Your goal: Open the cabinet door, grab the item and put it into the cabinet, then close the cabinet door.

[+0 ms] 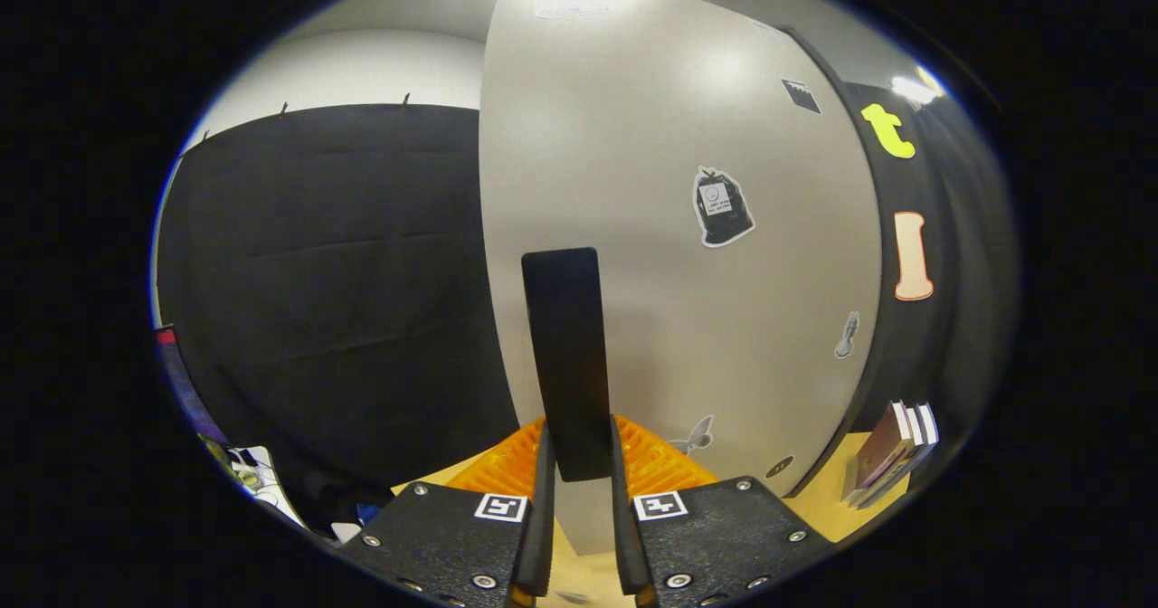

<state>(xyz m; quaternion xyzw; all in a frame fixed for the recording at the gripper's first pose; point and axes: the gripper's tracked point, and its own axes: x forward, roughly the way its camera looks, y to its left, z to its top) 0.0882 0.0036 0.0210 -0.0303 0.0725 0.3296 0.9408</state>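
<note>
I have the tongs clenched on the tall, flat black handle of the pale grey cabinet door. Both fingers press against the handle's lower end, one on each side, and the handle stands upright between them, rising well above the fingertips. The door fills most of what I see ahead; its surface carries several small stickers, one dark and bag-shaped near the middle, smaller ones lower down toward its right edge. Whether the door is shut or slightly ajar I cannot tell from here.

Just behind the fingers, low against the door, sits a ribbed orange plastic object, showing on both sides of the handle; I cannot make out what it is. It rests on the light wooden table. Toward the table's right edge, beside the door's right side, a small stack of books with dark maroon covers stands leaning.
</note>
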